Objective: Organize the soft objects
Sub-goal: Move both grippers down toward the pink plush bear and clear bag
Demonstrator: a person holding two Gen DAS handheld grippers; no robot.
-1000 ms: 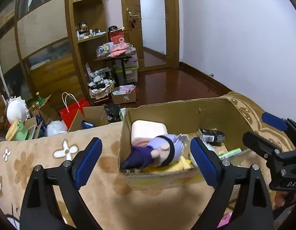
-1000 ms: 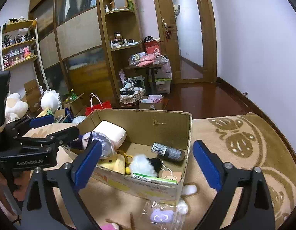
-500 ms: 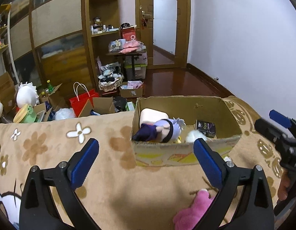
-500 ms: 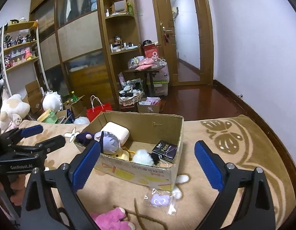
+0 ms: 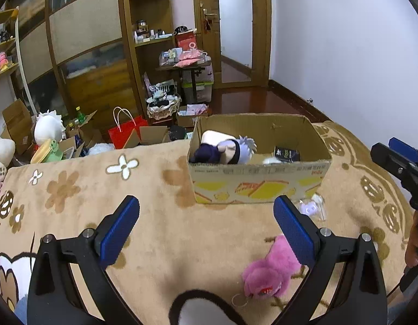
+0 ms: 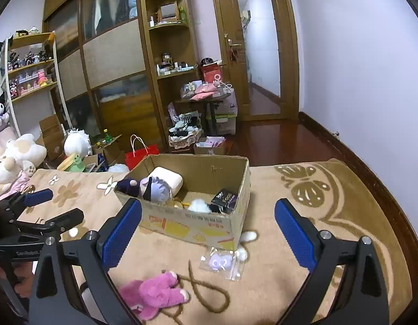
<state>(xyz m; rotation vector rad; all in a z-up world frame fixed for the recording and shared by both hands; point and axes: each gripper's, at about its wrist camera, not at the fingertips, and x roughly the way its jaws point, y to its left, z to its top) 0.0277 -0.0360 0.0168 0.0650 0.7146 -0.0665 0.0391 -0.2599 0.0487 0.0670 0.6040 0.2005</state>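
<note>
Left wrist view: left gripper (image 5: 206,226) has just spread its jaws wide, nothing between them; right gripper (image 6: 207,226) gapes too. Pink plush toy (image 5: 268,273) lies on blanket (image 5: 160,233), apparently untouched, near cardboard box (image 5: 259,184).

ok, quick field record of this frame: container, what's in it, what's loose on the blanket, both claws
container: cardboard box, open top, on the tan blanket
in box: purple-haired doll, cream pouch, white pom-pom, black packet
loose, near side of box: pink plush; clear bag with lilac item
left claw: open, nothing between the jaws, which have just been opening
right claw: open, nothing held
</note>
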